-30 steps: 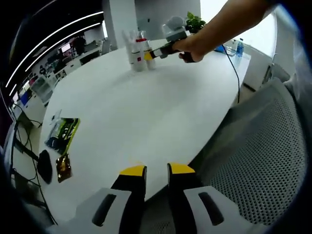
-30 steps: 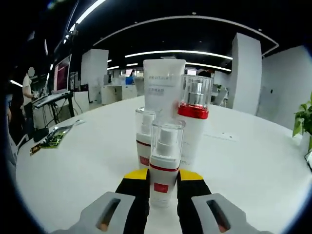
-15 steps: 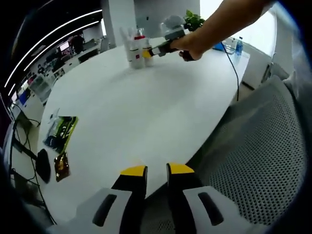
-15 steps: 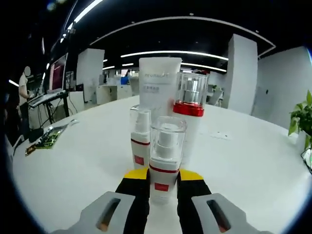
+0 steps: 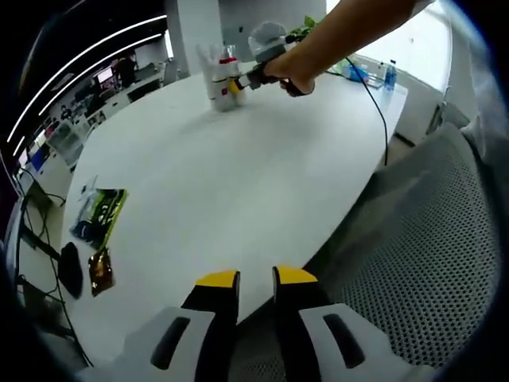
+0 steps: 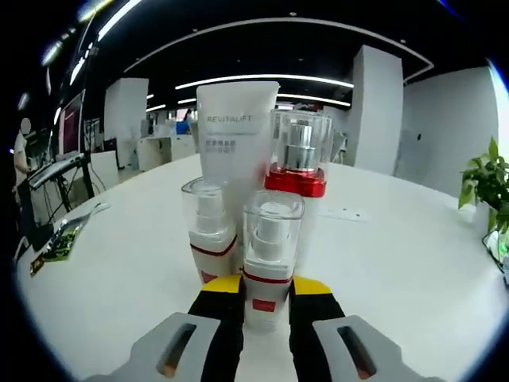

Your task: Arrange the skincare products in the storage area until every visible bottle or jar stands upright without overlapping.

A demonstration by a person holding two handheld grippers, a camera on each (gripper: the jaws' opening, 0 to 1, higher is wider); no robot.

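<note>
A small pump bottle (image 6: 270, 259) with a clear cap and a red band stands upright between the jaws of my right gripper (image 6: 266, 288), which is shut on it. Just behind it stand a second small pump bottle (image 6: 208, 235), a white tube (image 6: 235, 151) and a taller bottle with a red collar (image 6: 298, 171), all upright and close together. In the left gripper view a person's hand (image 5: 288, 72) holds the right gripper (image 5: 241, 83) against the bottle cluster (image 5: 219, 76) at the table's far end. My left gripper (image 5: 256, 278) hangs over the near table edge, open by a narrow gap, holding nothing.
On the white table's (image 5: 223, 183) left side lie a green packet (image 5: 102, 215), a brown packet (image 5: 101, 272) and a black object (image 5: 71, 270). A grey mesh chair (image 5: 429, 255) stands to the right. A cable (image 5: 382, 111) and a water bottle (image 5: 390, 76) are far right. A plant (image 6: 489, 171) stands beyond.
The right gripper has carried the small pump bottle closer to the other bottles, which now loom larger. The left gripper has stayed in place.
</note>
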